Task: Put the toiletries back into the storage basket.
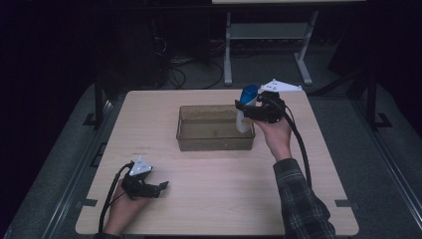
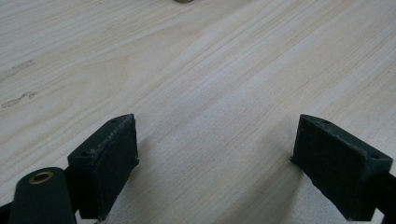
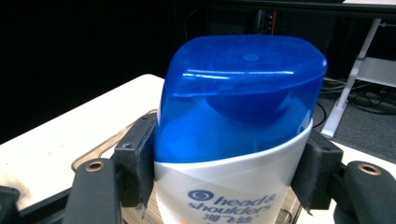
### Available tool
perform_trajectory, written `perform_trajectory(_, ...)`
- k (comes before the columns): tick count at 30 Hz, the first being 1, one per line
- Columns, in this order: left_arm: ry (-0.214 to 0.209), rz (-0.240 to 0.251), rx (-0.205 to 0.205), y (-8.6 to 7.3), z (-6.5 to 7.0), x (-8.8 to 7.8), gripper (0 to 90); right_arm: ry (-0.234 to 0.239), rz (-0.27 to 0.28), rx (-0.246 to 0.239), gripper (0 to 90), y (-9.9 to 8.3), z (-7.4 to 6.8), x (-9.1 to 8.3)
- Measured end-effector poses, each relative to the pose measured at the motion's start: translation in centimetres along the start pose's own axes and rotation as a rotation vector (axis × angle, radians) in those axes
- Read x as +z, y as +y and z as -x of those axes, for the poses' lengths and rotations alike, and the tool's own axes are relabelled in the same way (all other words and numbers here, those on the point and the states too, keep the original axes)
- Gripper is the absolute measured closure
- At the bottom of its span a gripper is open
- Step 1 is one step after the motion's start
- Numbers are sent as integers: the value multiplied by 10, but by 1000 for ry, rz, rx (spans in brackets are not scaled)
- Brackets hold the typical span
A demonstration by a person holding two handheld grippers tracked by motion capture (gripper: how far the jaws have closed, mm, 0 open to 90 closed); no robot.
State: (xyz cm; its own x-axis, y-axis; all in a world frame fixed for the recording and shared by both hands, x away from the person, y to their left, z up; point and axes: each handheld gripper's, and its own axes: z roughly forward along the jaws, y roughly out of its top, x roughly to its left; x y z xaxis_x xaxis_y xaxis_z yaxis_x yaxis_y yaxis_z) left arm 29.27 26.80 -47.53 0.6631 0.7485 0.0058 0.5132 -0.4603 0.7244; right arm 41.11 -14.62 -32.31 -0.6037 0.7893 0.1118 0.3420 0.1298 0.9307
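A white shampoo bottle [image 1: 245, 110] with a blue cap stands upright at the right end of the clear brown bin [image 1: 190, 141]; whether it is inside or just over the rim I cannot tell. My right gripper [image 1: 247, 110] is shut on it from the right. In the right gripper view the two pads squeeze the bottle [image 3: 238, 154] just under its blue cap. My left gripper [image 1: 161, 187] rests low over the table's near left part, open. In the left gripper view its black jaws stand wide apart over bare wood, the left gripper [image 2: 215, 154] holding nothing.
The light wooden table [image 1: 214, 199] carries the bin at its middle. Beyond the far edge stand a white table frame [image 1: 268, 45] and loose cables on a dark floor. A cable trails from each gripper toward the near edge.
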Motion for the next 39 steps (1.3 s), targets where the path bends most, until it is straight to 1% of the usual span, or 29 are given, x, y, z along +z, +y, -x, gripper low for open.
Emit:
perform_trajectory(3,0,0,3,0,0,0,127,-2,-8,3,337,-3,3,5)
perform_trajectory(6,-1,-5,4,0,0,0,127,-2,-27,9,336,-7,5,11)
perform_trajectory(12,0,-4,3,0,0,0,127,-9,-47,6,336,-10,7,17)
perform_trajectory(18,-1,-2,0,0,0,0,127,-5,-61,7,337,-14,7,19)
perform_trajectory(20,-1,-2,-1,0,0,0,127,-6,-57,9,336,-17,8,20)
perform_trajectory(21,-1,-2,-1,0,0,0,127,-7,-63,15,336,-22,9,20)
perform_trajectory(25,-2,-3,1,0,0,0,127,0,-86,22,337,-29,11,22)
perform_trajectory(27,-1,-3,2,0,0,0,127,6,-82,33,336,-32,12,22)
perform_trajectory(29,-1,-3,2,0,0,0,127,8,-89,36,336,-34,13,22)
perform_trajectory(32,-1,-3,1,0,0,0,127,2,-94,31,336,-38,14,22)
perform_trajectory(36,-1,-4,1,0,0,0,127,6,-109,33,336,-42,14,22)
perform_trajectory(39,-1,-4,2,0,0,0,127,4,-120,20,336,-43,14,24)
